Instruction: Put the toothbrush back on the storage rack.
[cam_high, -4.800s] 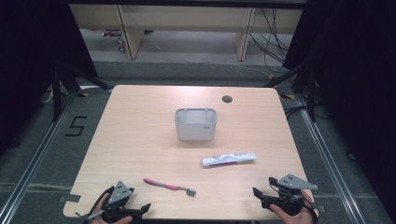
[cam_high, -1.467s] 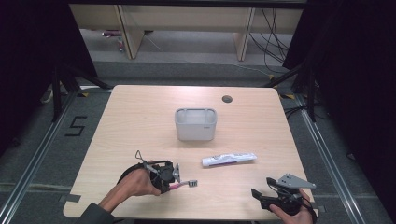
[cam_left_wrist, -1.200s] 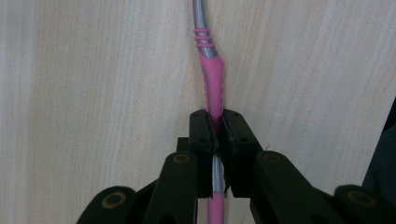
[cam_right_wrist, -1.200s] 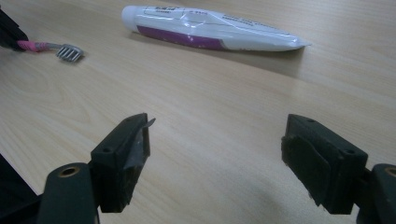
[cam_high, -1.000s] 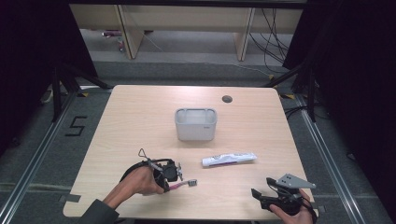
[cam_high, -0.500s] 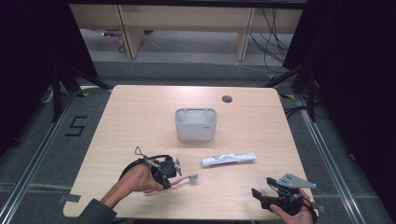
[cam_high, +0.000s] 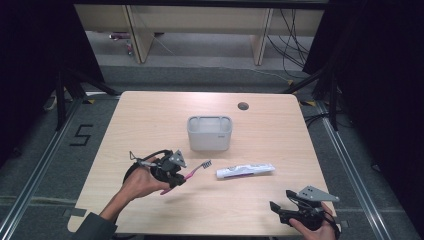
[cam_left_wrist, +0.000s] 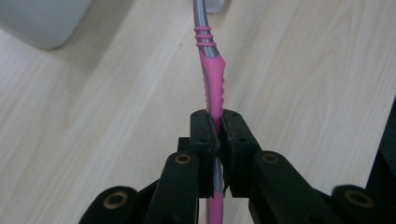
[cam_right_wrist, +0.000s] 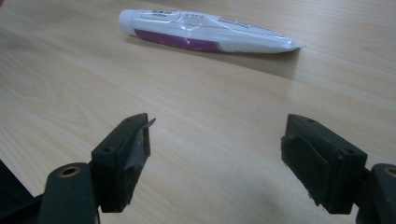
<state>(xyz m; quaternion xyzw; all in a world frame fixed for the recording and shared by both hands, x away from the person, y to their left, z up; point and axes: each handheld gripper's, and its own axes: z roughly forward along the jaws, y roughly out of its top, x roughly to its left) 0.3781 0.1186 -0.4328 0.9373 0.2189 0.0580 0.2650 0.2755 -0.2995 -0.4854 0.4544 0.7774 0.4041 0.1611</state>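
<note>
At the near left of the table (cam_high: 150, 120), the left gripper (cam_high: 181, 174) has its jaws clamped on the pink handle of a toothbrush (cam_high: 196, 169), the bristle end pointing toward the grey holder (cam_high: 209, 133); the brush appears lifted off the wood, though that is hard to confirm. A toothpaste tube (cam_high: 245, 171) lies flat near it. The right gripper (cam_high: 278, 209) rests at the near right edge, jaws wide apart with nothing between them.

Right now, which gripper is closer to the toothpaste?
Left. The left gripper is just left of the toothpaste, holding the toothbrush; the right gripper waits nearer the table edge.
</note>
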